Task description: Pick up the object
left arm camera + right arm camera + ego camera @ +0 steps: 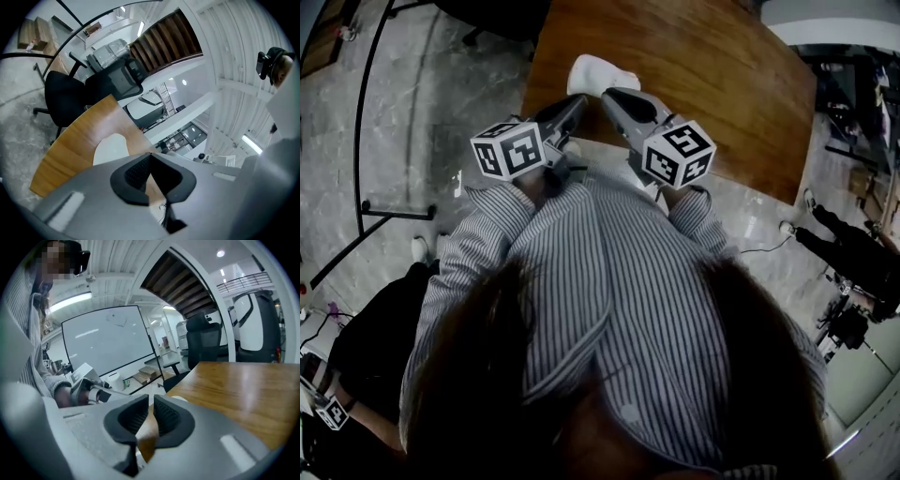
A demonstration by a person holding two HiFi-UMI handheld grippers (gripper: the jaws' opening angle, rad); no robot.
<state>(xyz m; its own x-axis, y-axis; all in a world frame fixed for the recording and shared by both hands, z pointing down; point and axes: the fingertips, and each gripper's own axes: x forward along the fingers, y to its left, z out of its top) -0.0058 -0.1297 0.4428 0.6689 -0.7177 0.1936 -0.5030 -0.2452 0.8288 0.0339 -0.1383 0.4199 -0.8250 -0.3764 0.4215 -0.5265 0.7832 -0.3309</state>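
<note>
The white object lies on the wooden table, near its edge and just ahead of the tips of our two grippers. Our left gripper has its jaws pressed together, nothing between them. Our right gripper, beside it, is pressed together too and empty.

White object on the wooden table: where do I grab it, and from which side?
Take its rounded near edge, coming in low over the near side of the wooden table. The white object looks flat and thin there, so a straight-down pinch would likely find little to bite. The left claw and right claw are both shut; open one first.
</note>
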